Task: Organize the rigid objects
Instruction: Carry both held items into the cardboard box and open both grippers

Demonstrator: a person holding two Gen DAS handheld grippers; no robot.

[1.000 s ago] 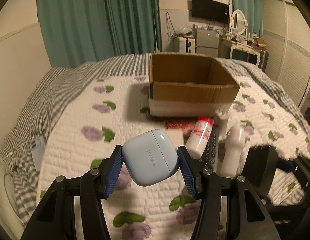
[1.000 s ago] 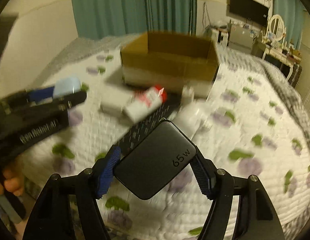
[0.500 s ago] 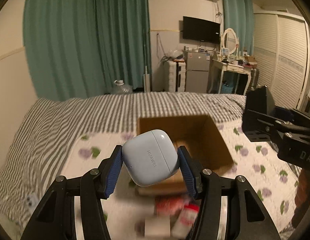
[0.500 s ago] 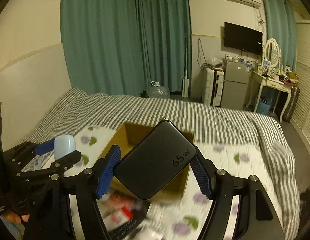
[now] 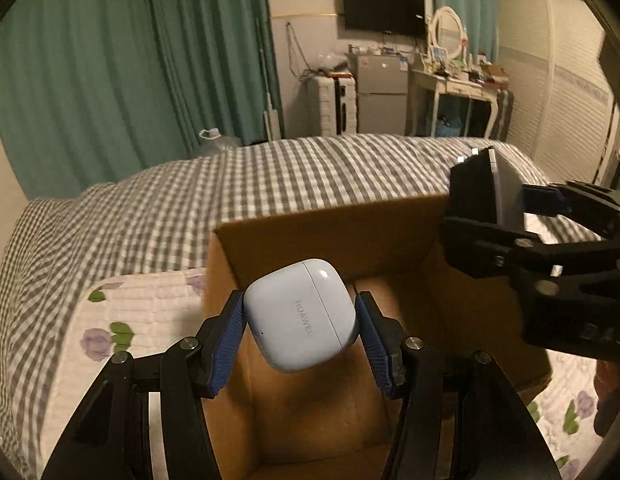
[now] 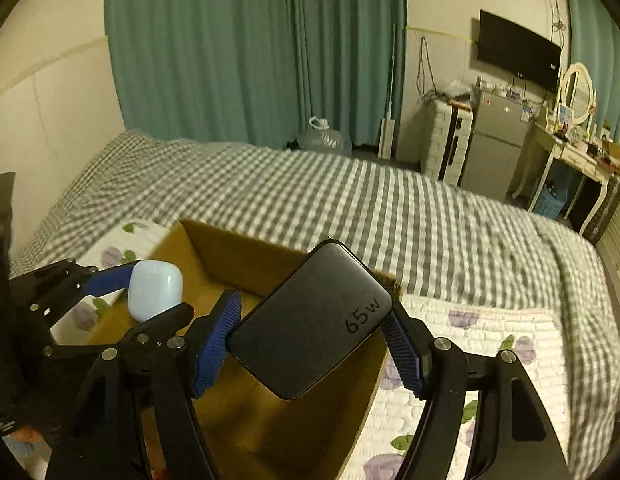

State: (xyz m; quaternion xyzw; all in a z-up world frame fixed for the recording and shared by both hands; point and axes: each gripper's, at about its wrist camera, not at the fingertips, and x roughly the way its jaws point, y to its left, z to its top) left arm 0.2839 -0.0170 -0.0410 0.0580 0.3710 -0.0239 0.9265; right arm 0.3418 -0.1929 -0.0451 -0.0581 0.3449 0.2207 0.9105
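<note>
My left gripper (image 5: 301, 336) is shut on a pale blue Huawei earbud case (image 5: 298, 314) and holds it over the open cardboard box (image 5: 389, 236). My right gripper (image 6: 311, 340) is shut on a black 65 W charger (image 6: 310, 324), also above the box (image 6: 214, 252). The right gripper and charger (image 5: 481, 188) show at the right of the left wrist view. The left gripper with the earbud case (image 6: 154, 290) shows at the left of the right wrist view. The box floor that shows is bare.
The box sits on a bed with a white flowered quilt (image 6: 489, 332) over a grey checked sheet (image 6: 389, 208). Green curtains (image 6: 250, 48), a small fridge (image 6: 493, 144) and a dressing table (image 6: 577, 152) stand beyond the bed.
Both grippers rose from the quilt with their objects and moved forward over the open box. The loose items near the box have dropped out of view.
</note>
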